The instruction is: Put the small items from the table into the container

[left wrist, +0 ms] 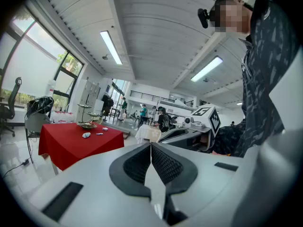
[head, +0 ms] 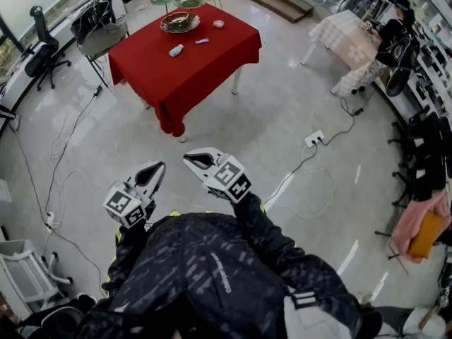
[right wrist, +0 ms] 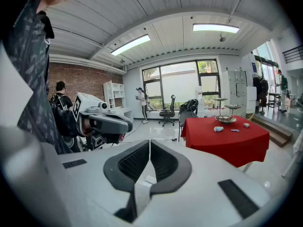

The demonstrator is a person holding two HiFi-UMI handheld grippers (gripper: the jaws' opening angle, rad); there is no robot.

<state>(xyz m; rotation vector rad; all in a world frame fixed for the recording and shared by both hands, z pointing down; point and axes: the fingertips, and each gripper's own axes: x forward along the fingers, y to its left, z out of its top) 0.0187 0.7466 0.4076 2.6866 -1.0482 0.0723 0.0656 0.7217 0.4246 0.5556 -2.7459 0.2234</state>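
Trailing cables (head: 302,162) — floor nr red tbl (head: 201,66)

You are standing well back from the red-clothed square table (head: 212,66), which is sitting ahead of you across the floor. On it, the round metal tiered dish (head: 179,22) is standing at the far side. A small round item (head: 218,24) is lying to the right of the dish. A small pale wrapped item (head: 176,50) and a small flat item (head: 202,41) are lying nearer you. You are holding the left gripper (head: 158,168) and right gripper (head: 191,158) side by side, well short of the table. A white power strip (head: 313,138) is lying on the floor to the table's right.
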